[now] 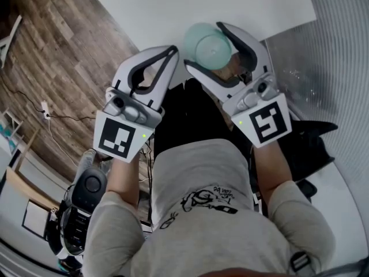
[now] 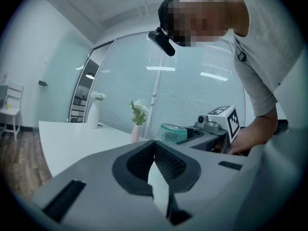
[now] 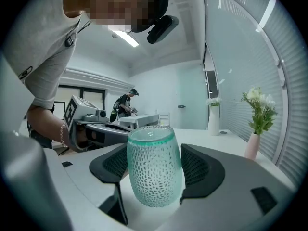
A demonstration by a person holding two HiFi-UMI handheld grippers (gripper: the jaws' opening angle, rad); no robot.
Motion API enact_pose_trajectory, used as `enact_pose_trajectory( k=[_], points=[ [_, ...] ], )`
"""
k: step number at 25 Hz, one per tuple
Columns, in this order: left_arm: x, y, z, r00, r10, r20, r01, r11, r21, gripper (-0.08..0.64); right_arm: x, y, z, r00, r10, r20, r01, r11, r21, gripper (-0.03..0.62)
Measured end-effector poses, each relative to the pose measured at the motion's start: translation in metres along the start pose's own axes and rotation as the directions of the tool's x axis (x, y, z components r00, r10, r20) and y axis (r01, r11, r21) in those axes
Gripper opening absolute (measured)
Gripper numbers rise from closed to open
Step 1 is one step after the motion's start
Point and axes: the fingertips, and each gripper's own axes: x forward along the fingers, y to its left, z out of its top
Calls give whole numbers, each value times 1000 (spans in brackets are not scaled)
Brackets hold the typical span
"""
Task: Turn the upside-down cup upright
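Note:
A teal glass cup [image 1: 207, 45] with a dimpled wall stands on end between the jaws of my right gripper [image 1: 203, 46], which is shut on its sides. Seen from the right gripper view, the cup [image 3: 154, 170] fills the gap and both dark pads [image 3: 199, 165] press on it; whether its top end is the mouth or the base I cannot tell. My left gripper [image 1: 173, 49] hangs just to the left, shut and empty. In the left gripper view its jaws [image 2: 155, 146] meet, with the cup [image 2: 172, 133] beyond them.
Both grippers hang over the near edge of a white table [image 1: 173, 4]. A pink vase with flowers [image 2: 137, 129] and a tall white vase [image 2: 94, 114] stand at its far side. Wooden floor [image 1: 52, 56] lies to the left, a blind-covered window wall [image 1: 334, 51] to the right.

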Motion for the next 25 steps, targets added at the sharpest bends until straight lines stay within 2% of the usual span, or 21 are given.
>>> enact_pose_trajectory(
  k=[3,8,12,19,22,25],
  points=[
    [-2,-3,24,1000,6,15,-6,1000,3,5,-6,-1,25,1000,4,-1,-4,1000,-12,341],
    [-14,-11,36,1000,10,28,-10,1000,3,5,-14,10,41,1000,8,0,-8,999,-33,341],
    [-29,-22,73,999,15,44,-15,1000,-9,5,-27,19,85,1000,5,0,-5,999,-44,341],
    [-35,-39,105,997,21,80,-20,1000,-9,5,-47,18,124,999,-2,45,5,998,-63,341],
    [-37,-30,112,994,27,102,-22,998,-51,5,-39,11,136,999,-9,53,12,998,-63,341],
    [-40,-22,121,993,36,109,-31,998,-52,5,-34,6,150,998,-15,68,19,998,-68,341]
  ],
)
